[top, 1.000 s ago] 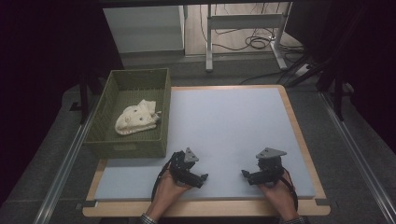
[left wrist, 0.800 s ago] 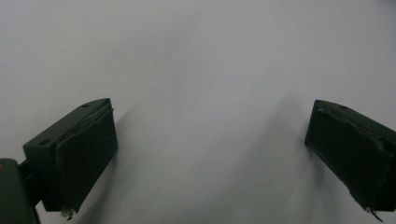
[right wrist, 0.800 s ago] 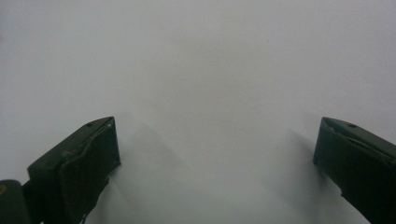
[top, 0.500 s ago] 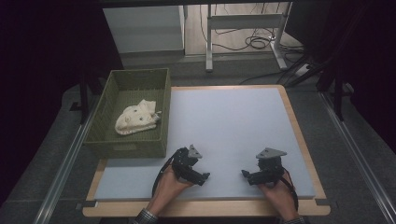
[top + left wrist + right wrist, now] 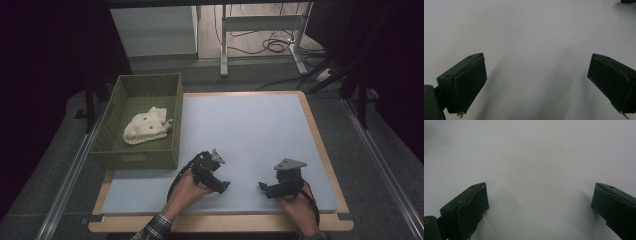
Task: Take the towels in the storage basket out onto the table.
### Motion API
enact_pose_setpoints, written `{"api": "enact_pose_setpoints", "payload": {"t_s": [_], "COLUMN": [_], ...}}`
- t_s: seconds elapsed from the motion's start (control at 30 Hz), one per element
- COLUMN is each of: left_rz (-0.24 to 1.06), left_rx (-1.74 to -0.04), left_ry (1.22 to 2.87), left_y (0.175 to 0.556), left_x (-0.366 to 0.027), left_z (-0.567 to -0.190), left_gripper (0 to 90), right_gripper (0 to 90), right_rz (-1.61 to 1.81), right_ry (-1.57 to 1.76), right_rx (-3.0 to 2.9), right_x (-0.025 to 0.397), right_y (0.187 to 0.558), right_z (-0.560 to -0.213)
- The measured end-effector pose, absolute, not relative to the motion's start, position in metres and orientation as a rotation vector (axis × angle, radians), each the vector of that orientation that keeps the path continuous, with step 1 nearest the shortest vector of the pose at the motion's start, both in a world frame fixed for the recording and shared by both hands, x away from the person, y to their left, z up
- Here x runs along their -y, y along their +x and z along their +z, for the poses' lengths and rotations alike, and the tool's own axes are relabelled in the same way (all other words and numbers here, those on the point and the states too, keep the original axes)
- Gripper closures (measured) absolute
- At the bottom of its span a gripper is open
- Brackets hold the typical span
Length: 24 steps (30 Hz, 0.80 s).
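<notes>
Left tool (image 5: 216, 176) has swung rightward along the tabletop's (image 5: 250, 130) near edge; both tools gape wide, empty. Start-up step, I'd judge: next, reach the cloth (image 5: 145, 126) in the basket (image 5: 116, 102), right tool (image 5: 277, 186) waiting.

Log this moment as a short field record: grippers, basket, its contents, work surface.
left gripper: open, empty, low over the mat, next to the basket's near right corner
right gripper: open, empty, low over the mat's near right part
basket: green, at the table's left edge
basket contents: one crumpled white cloth
mat: pale grey, on the wooden table
distance to cloth: left gripper is the nearer one
</notes>
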<state>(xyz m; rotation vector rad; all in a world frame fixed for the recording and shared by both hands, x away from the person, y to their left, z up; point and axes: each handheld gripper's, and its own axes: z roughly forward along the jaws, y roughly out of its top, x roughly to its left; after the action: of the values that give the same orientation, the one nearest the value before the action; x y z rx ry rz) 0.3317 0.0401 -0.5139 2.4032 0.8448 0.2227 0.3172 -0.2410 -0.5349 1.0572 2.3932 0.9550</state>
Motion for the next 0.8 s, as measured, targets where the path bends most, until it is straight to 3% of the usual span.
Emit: {"api": "enact_pose_setpoints", "payload": {"t_s": [0.8], "left_rz": [0.236], "left_rx": [-0.778], "left_ry": [2.629], "left_y": [0.374], "left_x": [-0.018], "left_z": [-0.456], "left_gripper": [2.9], "right_gripper": [1.1], "right_rz": [0.96], "right_ry": [1.054], "right_rx": [-2.395], "right_x": [0.241], "right_y": [0.318], "right_z": [-0.535]}}
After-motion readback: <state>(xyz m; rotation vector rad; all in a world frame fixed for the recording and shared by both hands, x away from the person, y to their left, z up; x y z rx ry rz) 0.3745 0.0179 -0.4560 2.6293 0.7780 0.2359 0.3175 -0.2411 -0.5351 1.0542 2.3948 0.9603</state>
